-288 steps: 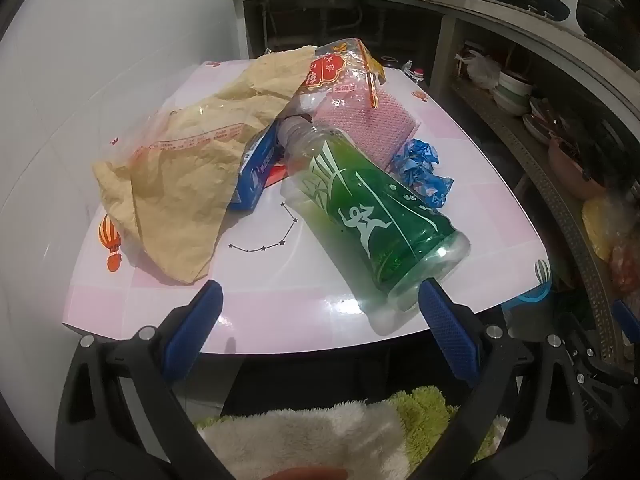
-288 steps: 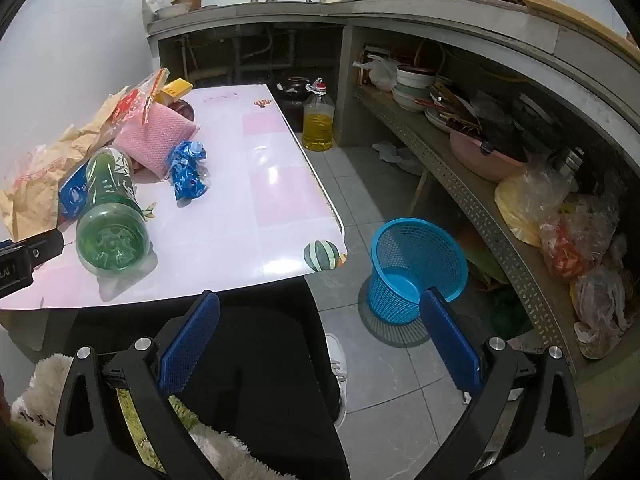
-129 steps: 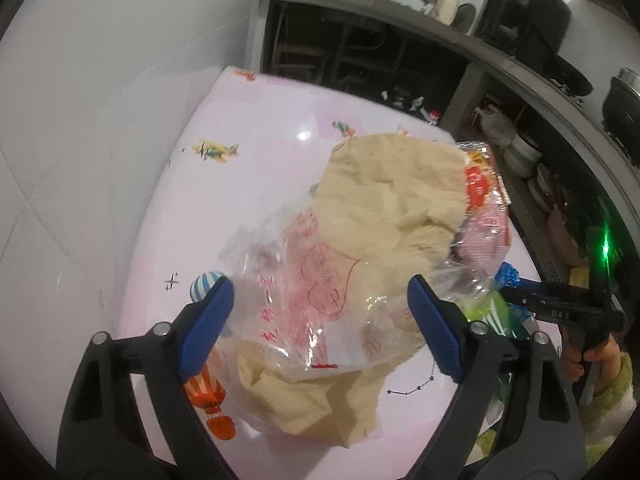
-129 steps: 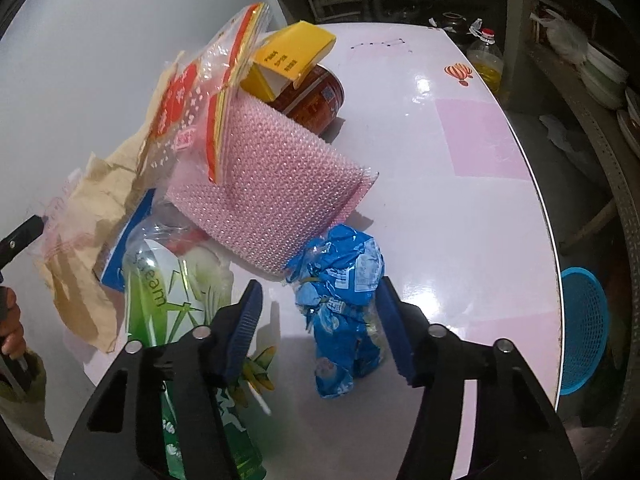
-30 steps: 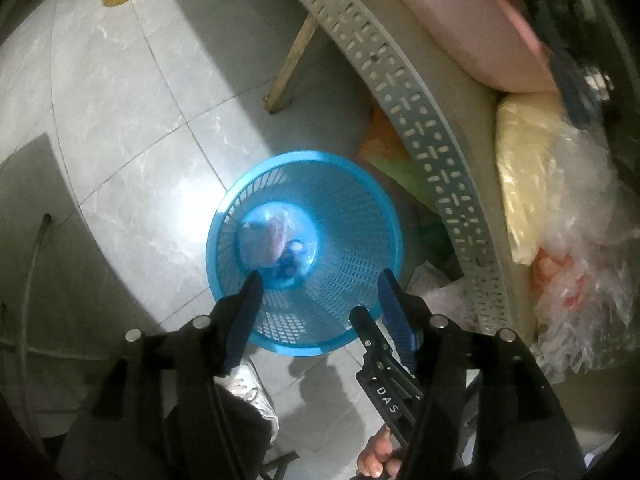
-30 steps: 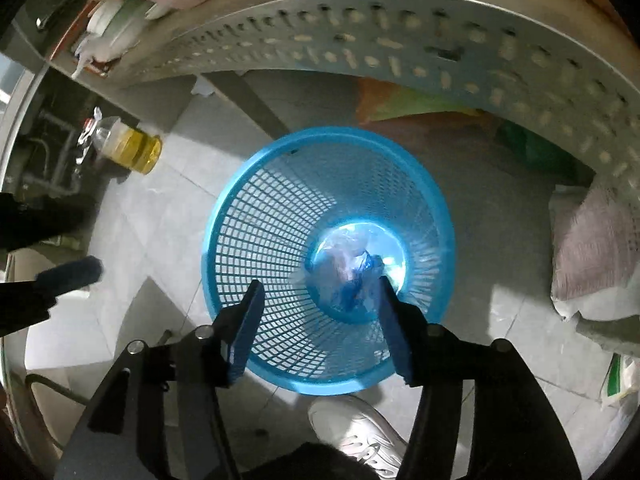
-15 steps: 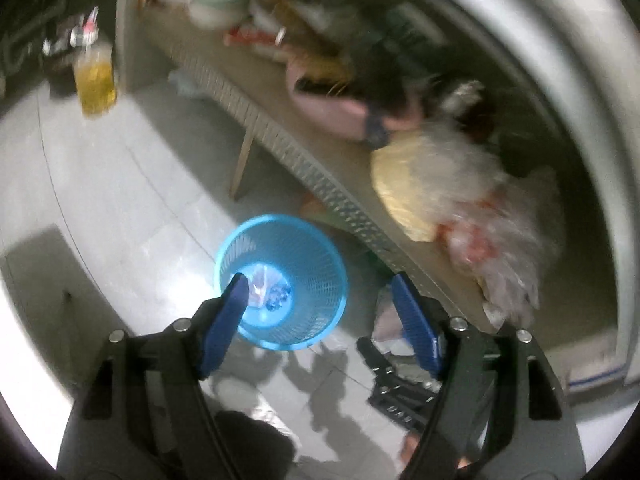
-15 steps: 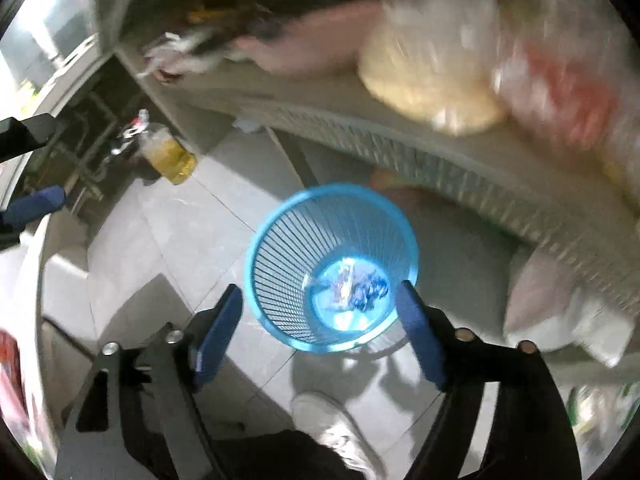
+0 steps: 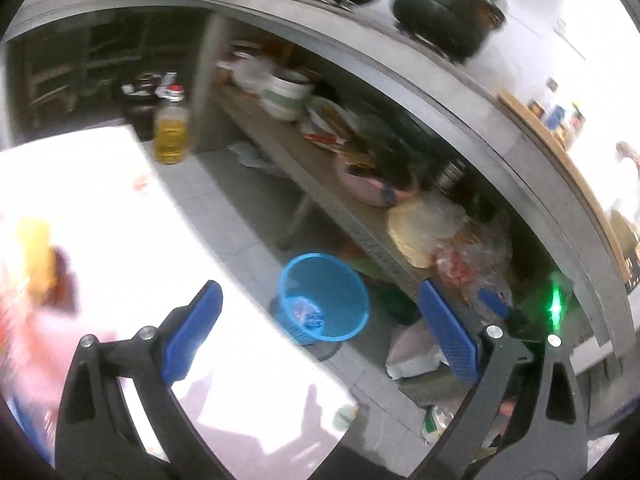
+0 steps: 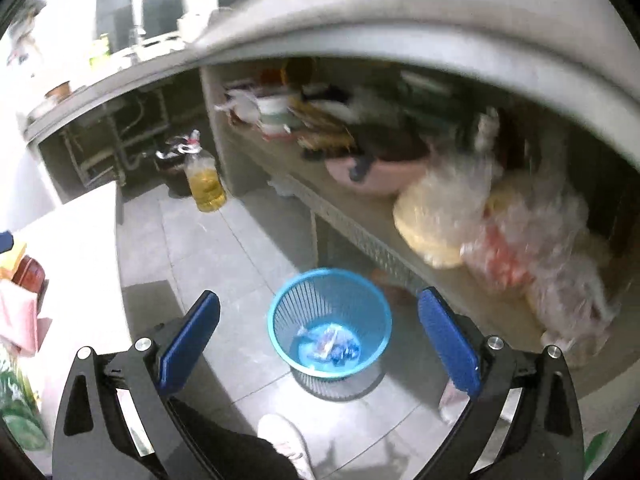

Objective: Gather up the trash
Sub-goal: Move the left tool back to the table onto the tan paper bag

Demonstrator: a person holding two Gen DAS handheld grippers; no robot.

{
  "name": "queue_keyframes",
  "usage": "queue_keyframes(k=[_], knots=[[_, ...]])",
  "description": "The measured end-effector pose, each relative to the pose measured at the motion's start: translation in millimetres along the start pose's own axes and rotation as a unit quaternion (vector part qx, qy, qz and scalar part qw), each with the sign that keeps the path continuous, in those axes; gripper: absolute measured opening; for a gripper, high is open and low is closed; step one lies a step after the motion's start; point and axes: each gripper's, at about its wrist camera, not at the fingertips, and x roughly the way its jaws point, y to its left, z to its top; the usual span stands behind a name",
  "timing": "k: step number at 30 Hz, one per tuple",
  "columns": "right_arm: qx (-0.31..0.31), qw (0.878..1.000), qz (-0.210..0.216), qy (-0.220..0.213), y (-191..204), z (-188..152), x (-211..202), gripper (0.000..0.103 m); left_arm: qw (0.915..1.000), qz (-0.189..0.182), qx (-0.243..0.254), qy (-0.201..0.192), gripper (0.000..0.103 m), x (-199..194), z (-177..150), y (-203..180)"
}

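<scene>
A blue mesh trash basket point(image 9: 347, 280) stands on the grey tile floor beside the table; it also shows in the right wrist view point(image 10: 280, 312). Crumpled wrappers point(image 10: 330, 345) lie at its bottom, also visible in the left wrist view point(image 9: 305, 314). My left gripper point(image 9: 320, 332) is open and empty, held above the table's right edge. My right gripper point(image 10: 319, 342) is open and empty, high above the basket. The remaining trash on the pink table point(image 9: 120, 208) is a blurred pile at the left point(image 9: 28, 320); pink wrap point(image 10: 18, 316) shows at the left in the right wrist view.
A low shelf point(image 10: 360, 236) under the counter holds a pink basin point(image 10: 376, 176), bowls and plastic bags point(image 10: 500, 232). An oil bottle point(image 10: 204, 184) stands on the floor. A white shoe point(image 10: 286, 440) is near the basket. The other gripper's body with a green light point(image 9: 554, 308) is at right.
Both grippers have risen and pulled back from the basket, which now looks smaller. The left view has swung so the table is in sight again. Both stay open and empty.
</scene>
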Motion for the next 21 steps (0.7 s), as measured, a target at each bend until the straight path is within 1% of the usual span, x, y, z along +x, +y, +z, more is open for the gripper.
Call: queue_keyframes(k=[2,5,9,11,14,16,18,21], knots=[[-0.023,1.000,0.005,-0.016,14,5,-19,0.096,0.9996,0.008,-0.023,-0.011,0.094,-23,-10,14],[-0.049,0.998,0.015,-0.029,34,12,-39,0.096,0.9970,0.021,-0.060,-0.044,0.094,-62,-27,35],[-0.072,0.995,0.038,-0.059,58,17,-65,0.096,0.9894,0.047,-0.100,-0.094,0.094,-117,-58,64],[-0.079,0.992,0.083,-0.059,72,17,-72,0.096,0.9850,0.061,-0.118,-0.110,0.094,-137,-72,77],[-0.096,0.984,0.141,-0.047,96,16,-76,0.096,0.9771,0.085,-0.144,-0.132,0.094,-169,-97,97],[-0.112,0.978,0.171,-0.038,116,15,-74,0.097,0.9708,0.100,-0.159,-0.149,0.094,-189,-111,111],[-0.124,0.973,0.190,-0.032,134,14,-73,0.096,0.9634,0.121,-0.170,-0.168,0.094,-208,-126,121],[-0.129,0.967,0.220,-0.021,154,15,-72,0.096,0.9566,0.148,-0.167,-0.188,0.094,-223,-139,127]])
